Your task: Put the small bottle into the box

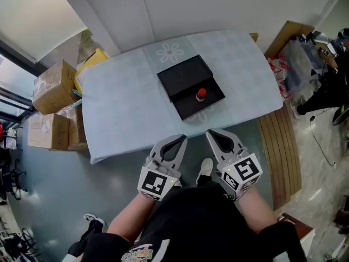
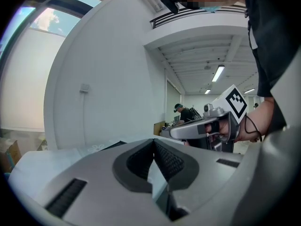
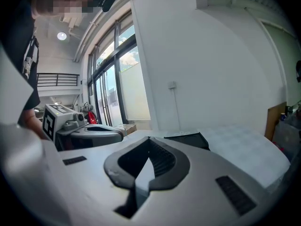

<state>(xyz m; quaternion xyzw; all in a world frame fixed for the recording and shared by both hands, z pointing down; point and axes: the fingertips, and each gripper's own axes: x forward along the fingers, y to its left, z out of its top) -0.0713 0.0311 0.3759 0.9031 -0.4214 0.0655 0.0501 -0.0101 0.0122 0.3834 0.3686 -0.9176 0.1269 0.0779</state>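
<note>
Closest to the person's body, the left tool and the right tool are held side by side over the floor, short of the near edge of the surface. Both point toward the box. Each tool's own view shows its jaws closed tip to tip with nothing between them: the left tool is empty and so is the right tool. A white shoe shows on the floor between the two.

The black box lies open near the middle of the cloth-covered surface, beyond both tools and well apart from them. The small bottle, red-capped and upright, stands in the half of the box nearer the person, toward that half's right side. Neither tool touches it, and the right tool is the one more nearly in line with it. From the right gripper view the box shows as a dark slab just past the closed jaw tips, and the bottle cannot be made out there.

Left of the box, off the surface, cardboard cartons are stacked on the floor. Right of the box, past the surface's end, lie wooden slats.
</note>
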